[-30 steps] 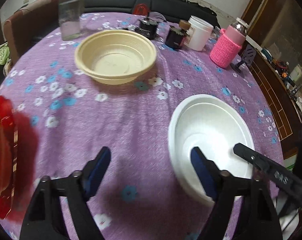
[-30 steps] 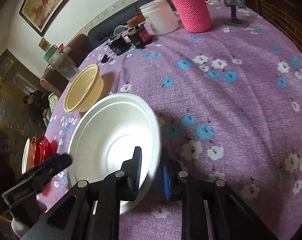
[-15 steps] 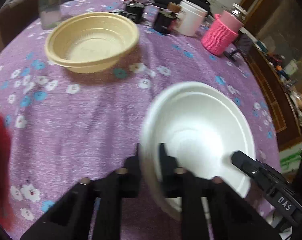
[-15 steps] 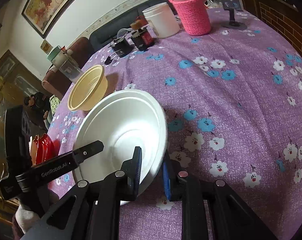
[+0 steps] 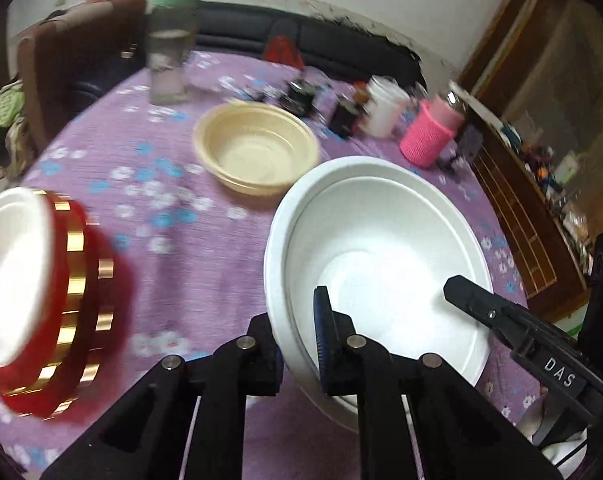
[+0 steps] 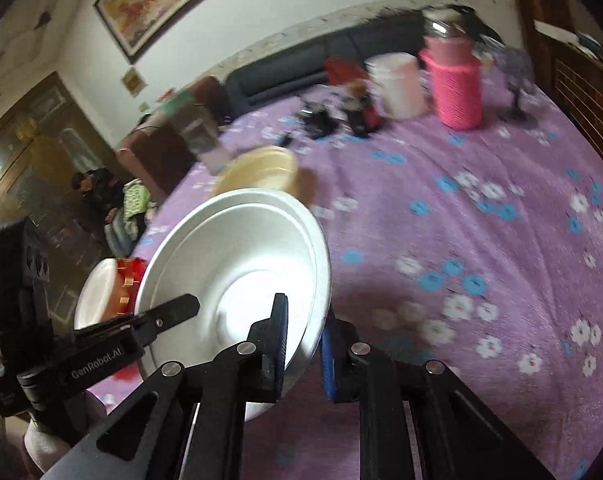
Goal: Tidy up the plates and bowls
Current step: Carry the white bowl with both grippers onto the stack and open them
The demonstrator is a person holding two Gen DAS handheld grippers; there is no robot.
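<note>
Both grippers are shut on the rim of one white bowl [image 5: 381,256], which is lifted off the purple flowered table. My left gripper [image 5: 301,344] pinches its near left rim. My right gripper [image 6: 305,340] pinches its right rim, where the bowl [image 6: 237,276] tilts. The right gripper's finger also reaches into the bowl in the left wrist view [image 5: 501,320]. A cream bowl [image 5: 257,152] sits on the table beyond. A red and gold dish with a white plate inside [image 5: 41,292] is at the left.
A pink knitted bottle [image 5: 431,136], a white jar [image 5: 385,112], dark small jars [image 5: 301,96] and a clear glass with a green lid [image 5: 169,60] stand along the table's far side. A wooden cabinet [image 5: 541,208] is at the right. A sofa is behind.
My left gripper moved right and shut on the white bowl's rim. Both grippers then lifted the bowl off the table and carried it left toward the red dish.
</note>
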